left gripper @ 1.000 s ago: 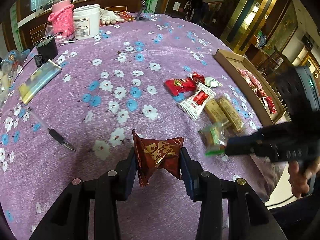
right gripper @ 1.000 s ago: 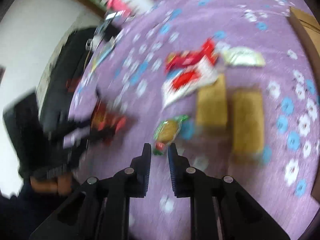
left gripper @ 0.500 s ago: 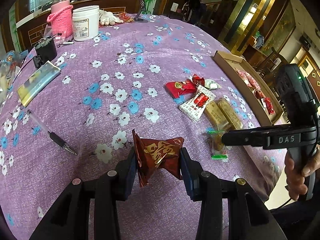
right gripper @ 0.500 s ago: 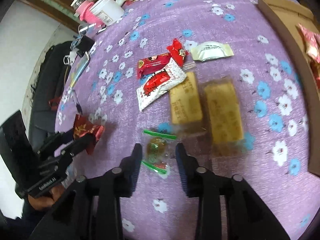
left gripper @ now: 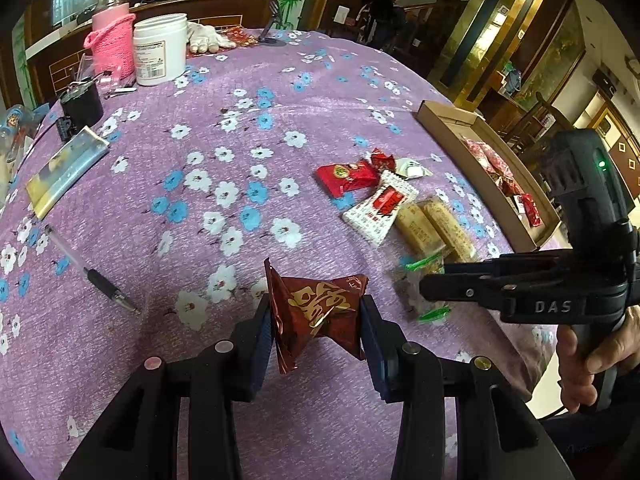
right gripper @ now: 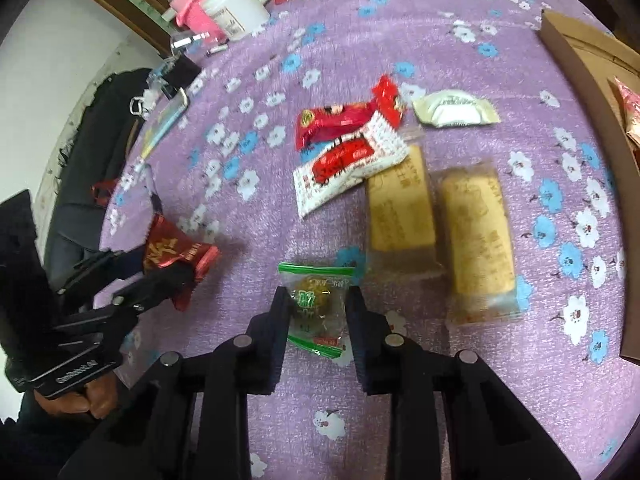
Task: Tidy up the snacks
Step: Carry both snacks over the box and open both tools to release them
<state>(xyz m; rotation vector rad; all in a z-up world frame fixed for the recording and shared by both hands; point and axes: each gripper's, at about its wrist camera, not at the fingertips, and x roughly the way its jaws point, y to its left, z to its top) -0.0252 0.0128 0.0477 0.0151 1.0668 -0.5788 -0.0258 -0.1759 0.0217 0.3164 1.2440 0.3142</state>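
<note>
We are looking over a worktop [left gripper: 280, 92] draped in purple flowered cloth, with a white jar [left gripper: 160, 50], a pink knitted holder [left gripper: 110, 46] and a pen [left gripper: 94, 274] lying well apart from the snacks. A red packet [right gripper: 334, 120], a white-and-red packet [right gripper: 348, 160] and two long tan bars [right gripper: 400, 204] are crowding just beyond our right hand-held gripper [right gripper: 316, 302], and a cardboard tray [left gripper: 480, 184] is sitting near the right edge with red sweets in it.

We are pointing both tools steeply down at the cloth. Our left hand-held gripper [left gripper: 316, 320] is gripping a dark red foil candy [left gripper: 320, 312] by its sides, one crimped end sticking up to the left. Our right hand [left gripper: 588, 356] is wrapping the other tool's handle; its jaws are closing around a clear-wrapped green candy [right gripper: 316, 304], which is lying on the cloth between them, its long axis running along the fingers, green-striped ends fore and aft. We are unable to tell whether the pads are pressing it yet
</note>
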